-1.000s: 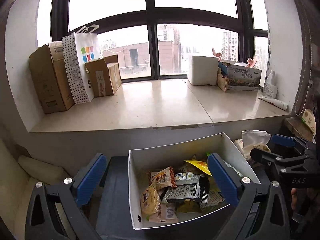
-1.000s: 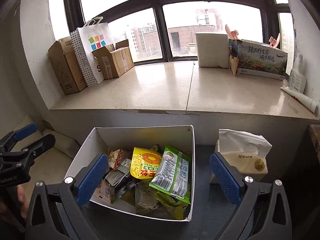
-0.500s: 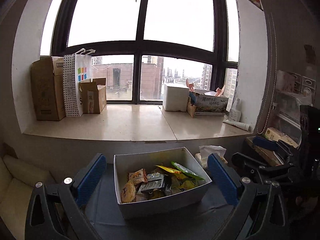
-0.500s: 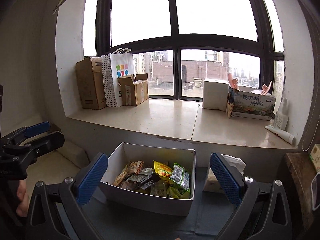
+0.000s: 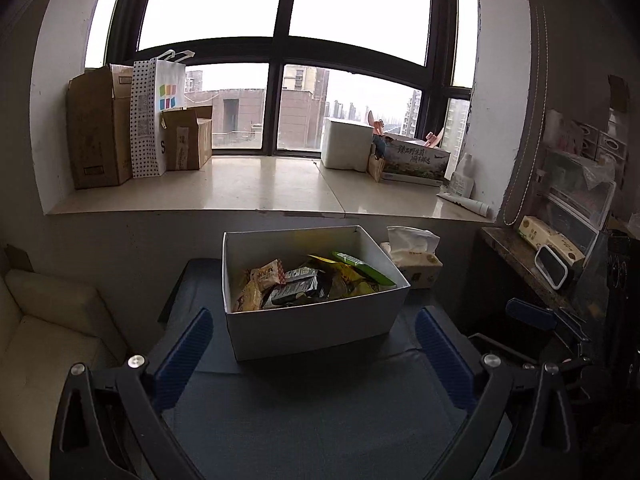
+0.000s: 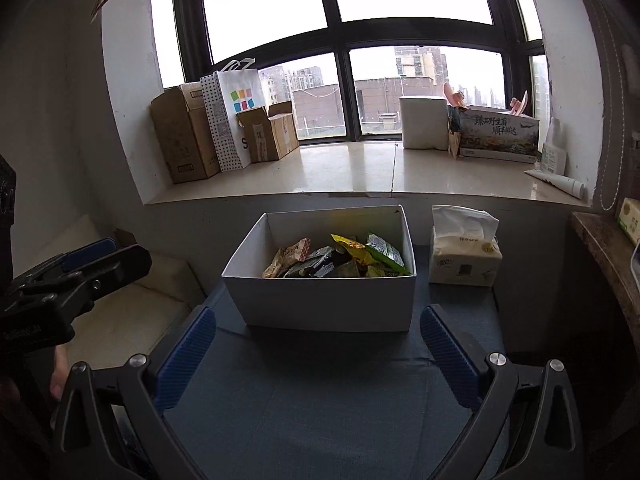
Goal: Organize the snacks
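Note:
A white open box (image 5: 312,326) (image 6: 328,300) stands on a dark blue cloth-covered table (image 5: 312,412) (image 6: 332,400). It holds several snack packets (image 5: 300,284) (image 6: 336,258), among them a yellow one and a green one (image 6: 386,254). My left gripper (image 5: 314,358) is open and empty, back from the box's near wall. My right gripper (image 6: 318,356) is open and empty, also back from the box. The left gripper also shows at the left edge of the right wrist view (image 6: 76,276).
A tissue pack (image 6: 464,256) (image 5: 416,258) stands right of the box. Behind is a stone window sill (image 5: 260,188) with cardboard boxes (image 5: 98,132), a dotted paper bag (image 5: 154,116) and a printed carton (image 6: 496,132). A cream cushion (image 5: 44,328) lies left; a shelf (image 5: 532,264) stands right.
Both grippers have drawn back and up from over the box, so the box now looks smaller and farther. Both stayed open and empty.

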`<state>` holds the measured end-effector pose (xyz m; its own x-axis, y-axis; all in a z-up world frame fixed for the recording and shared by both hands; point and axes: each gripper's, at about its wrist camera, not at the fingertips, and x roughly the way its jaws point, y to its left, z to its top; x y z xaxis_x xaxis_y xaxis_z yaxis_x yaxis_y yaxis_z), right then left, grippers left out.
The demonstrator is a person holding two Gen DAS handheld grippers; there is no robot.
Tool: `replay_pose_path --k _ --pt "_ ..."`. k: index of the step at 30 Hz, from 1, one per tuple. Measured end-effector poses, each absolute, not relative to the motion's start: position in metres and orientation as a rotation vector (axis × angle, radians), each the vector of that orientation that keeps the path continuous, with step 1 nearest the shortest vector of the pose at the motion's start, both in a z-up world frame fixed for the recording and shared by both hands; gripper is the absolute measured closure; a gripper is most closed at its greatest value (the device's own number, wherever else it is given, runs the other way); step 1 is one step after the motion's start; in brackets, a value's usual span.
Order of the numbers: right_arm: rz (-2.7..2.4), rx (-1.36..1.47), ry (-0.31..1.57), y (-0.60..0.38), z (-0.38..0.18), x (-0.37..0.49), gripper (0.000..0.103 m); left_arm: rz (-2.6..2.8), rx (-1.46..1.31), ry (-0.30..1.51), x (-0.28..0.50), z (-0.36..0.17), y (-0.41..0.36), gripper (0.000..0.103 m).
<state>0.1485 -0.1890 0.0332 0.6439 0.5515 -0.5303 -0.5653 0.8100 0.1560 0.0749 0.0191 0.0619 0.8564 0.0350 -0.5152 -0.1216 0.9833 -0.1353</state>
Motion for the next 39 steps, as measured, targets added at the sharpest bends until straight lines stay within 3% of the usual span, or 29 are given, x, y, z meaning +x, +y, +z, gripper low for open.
replay_pose_path --k 39 --pt "0.608 -0.008 0.663 -0.199 0.026 0.144 0.0 0.072 -0.141 0.61 0.08 0.046 0.015 0.0"
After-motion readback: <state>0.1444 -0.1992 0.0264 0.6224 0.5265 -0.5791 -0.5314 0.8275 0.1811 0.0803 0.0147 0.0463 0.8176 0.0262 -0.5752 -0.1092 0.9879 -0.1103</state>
